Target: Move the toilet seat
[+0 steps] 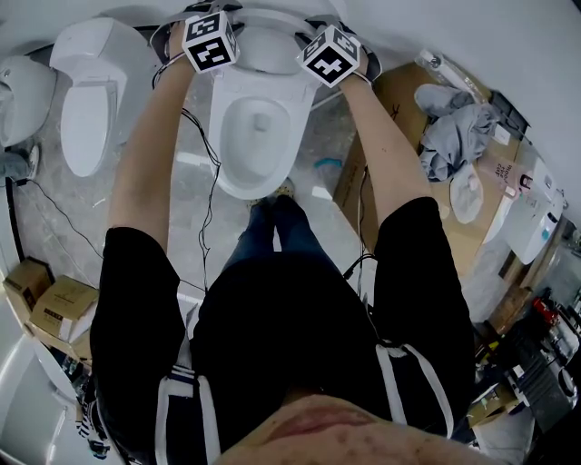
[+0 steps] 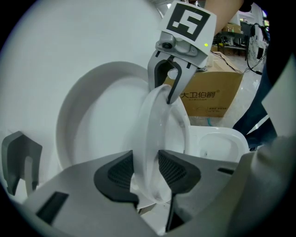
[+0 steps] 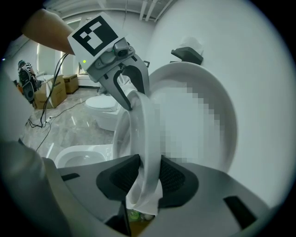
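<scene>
The white toilet seat (image 2: 155, 125) stands raised, nearly upright, just in front of the open lid (image 2: 101, 115), above the bowl (image 1: 257, 136). In the left gripper view my left gripper (image 2: 145, 166) has its dark pads against both faces of the seat ring. My right gripper (image 3: 148, 173) clamps the same ring (image 3: 145, 129) from the opposite side. Each gripper shows in the other's view, higher on the ring: the right gripper (image 2: 169, 90) and the left gripper (image 3: 127, 95). From the head view both grippers, left (image 1: 207, 23) and right (image 1: 329, 41), are at the raised seat (image 1: 268, 16).
A second toilet (image 1: 91, 100) stands to the left. An open cardboard box (image 1: 399, 118) with a grey cloth (image 1: 454, 132) sits right of the bowl. Small boxes (image 1: 59, 309) lie at lower left. Cables (image 1: 211, 182) trail over the tiled floor. The person's legs stand before the bowl.
</scene>
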A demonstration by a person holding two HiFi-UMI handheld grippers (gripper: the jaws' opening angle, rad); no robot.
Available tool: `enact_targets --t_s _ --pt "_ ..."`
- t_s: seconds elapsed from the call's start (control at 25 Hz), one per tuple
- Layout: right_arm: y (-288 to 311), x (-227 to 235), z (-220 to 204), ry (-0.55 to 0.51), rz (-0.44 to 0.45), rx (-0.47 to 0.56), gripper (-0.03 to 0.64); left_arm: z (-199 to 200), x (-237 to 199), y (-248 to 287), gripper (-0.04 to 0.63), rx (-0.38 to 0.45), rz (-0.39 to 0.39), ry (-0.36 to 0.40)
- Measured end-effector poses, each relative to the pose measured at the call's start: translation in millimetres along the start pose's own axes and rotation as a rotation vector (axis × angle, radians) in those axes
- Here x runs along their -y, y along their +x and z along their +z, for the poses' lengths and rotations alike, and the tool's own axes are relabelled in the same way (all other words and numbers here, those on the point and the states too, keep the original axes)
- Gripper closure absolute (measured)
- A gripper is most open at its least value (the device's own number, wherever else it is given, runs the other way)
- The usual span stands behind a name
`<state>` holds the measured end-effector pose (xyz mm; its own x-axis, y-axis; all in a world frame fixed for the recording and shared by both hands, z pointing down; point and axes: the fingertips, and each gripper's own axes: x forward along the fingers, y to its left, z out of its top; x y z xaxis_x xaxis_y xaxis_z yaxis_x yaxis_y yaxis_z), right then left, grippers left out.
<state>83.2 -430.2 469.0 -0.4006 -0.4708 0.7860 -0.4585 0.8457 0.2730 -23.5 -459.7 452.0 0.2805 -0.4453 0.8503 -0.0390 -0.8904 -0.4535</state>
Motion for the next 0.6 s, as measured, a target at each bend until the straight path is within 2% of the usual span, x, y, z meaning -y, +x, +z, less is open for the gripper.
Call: enact_targets --t_s 0.36,0.48,0.6 --pt "-1.4 0.7 -0.8 0.024 -0.029 -0.008 0.483 0.4 0.5 -0.2 0.437 -0.012 0.011 -0.012" --pt "-9.7 0.6 1.5 0.033 -0.079 -0.001 0.465 -0.1 0.8 -6.0 0.425 -0.024 0.059 -0.025" --pt "-21.8 -2.7 3.6 0.052 -0.131 0.031 0.456 -1.8 -0.7 -15.0 0.405 -0.027 0.146 -0.03"
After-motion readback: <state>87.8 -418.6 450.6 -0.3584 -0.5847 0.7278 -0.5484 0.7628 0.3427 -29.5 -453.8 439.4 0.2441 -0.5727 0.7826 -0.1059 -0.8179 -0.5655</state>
